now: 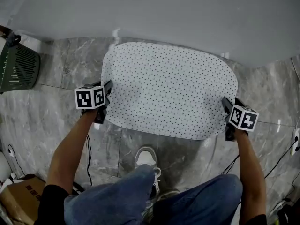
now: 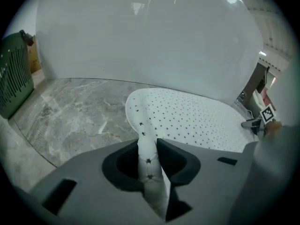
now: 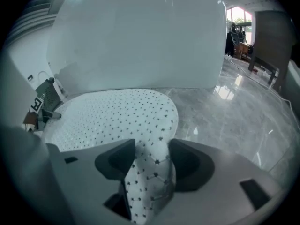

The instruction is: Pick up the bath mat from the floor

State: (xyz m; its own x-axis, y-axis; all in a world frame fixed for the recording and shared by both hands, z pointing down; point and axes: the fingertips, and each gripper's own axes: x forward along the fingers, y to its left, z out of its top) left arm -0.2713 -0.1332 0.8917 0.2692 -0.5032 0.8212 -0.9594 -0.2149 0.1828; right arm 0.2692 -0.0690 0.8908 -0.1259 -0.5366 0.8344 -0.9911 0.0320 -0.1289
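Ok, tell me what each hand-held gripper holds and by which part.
Both hold the bath mat. The left hand-held gripper pinches a fold of its left edge; the right hand-held gripper a bunched fold of its right edge.

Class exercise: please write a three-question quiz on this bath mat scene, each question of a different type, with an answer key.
1. True or false: the left gripper is pinching an edge of the bath mat.
2. What pattern does the bath mat carry? A stripes; B small dark stars; C checks.
3. Fill in: in the head view, the right gripper grips the bath mat's ____ edge.
Key: 1 true; 2 B; 3 right.
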